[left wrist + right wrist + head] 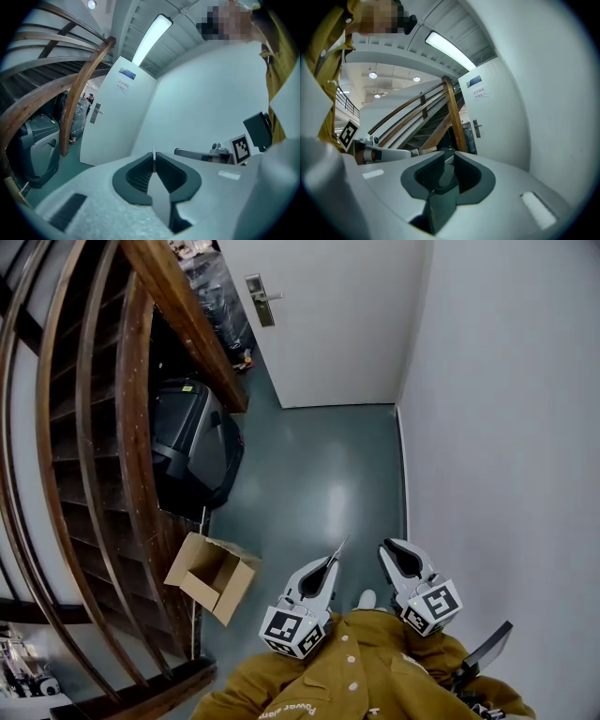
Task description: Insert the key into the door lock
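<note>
Well short of the door (328,315), left hand-held gripper (329,564) clamps the key (339,547), tip pointing doorward. Right hand-held gripper (388,547) alongside, jaws slightly apart, empty. Lock (260,299) on door's left edge.

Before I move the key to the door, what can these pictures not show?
Keyhole: too small on the lock plate in every view.
Key: teeth edge-on in the left gripper view, tiny in the head view; bow hidden inside the left gripper.
Door notice: print too small, both gripper views.
</note>
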